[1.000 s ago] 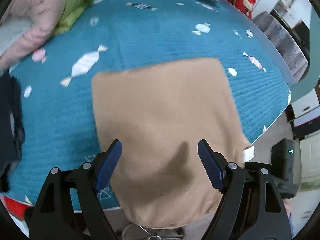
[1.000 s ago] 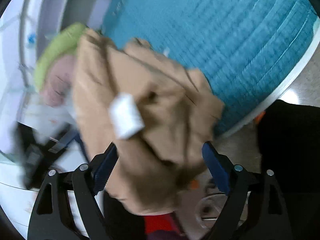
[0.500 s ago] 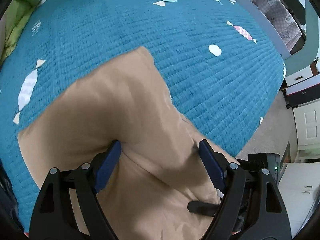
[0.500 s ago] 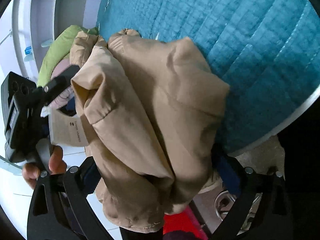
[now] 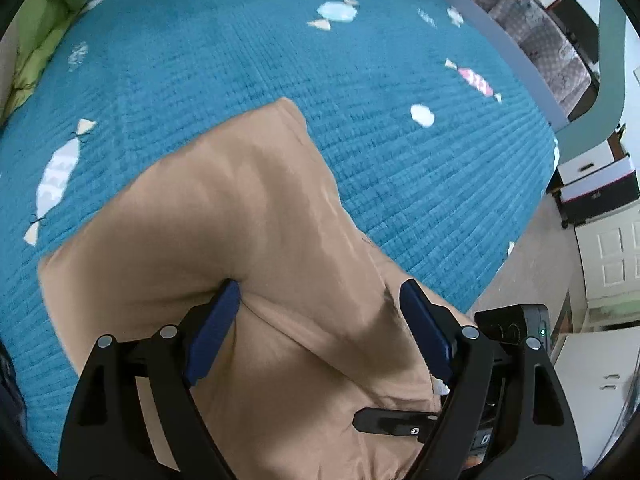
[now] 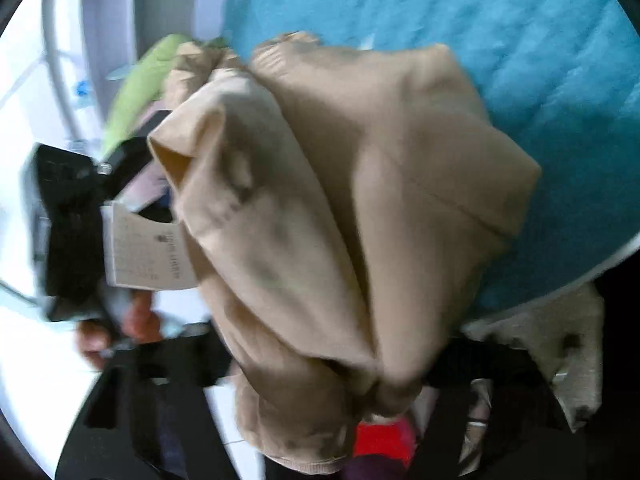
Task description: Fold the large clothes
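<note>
Tan garment (image 5: 256, 248): part-folded on teal bed quilt (image 5: 360, 80), near edge hanging off. Left tool (image 5: 320, 312): fingers apart, straddling cloth. Right tool (image 6: 320, 380): buried in bunched fabric, blurred; closure cannot be told. Green bedding (image 5: 44, 20) beyond; paper tag (image 6: 148, 252) alongside.

Bunched tan garment (image 6: 360, 208) over teal bedspread (image 6: 540, 40), right gripper's fingers hidden.

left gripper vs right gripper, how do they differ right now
The left gripper shows both blue fingers spread wide; the right gripper has its fingers buried under the bunched tan garment, so its state cannot be told. The left view is sharp, with the garment running out over the teal bedspread; the right view is blurred and the cloth fills it. Both are at the same tan garment.
</note>
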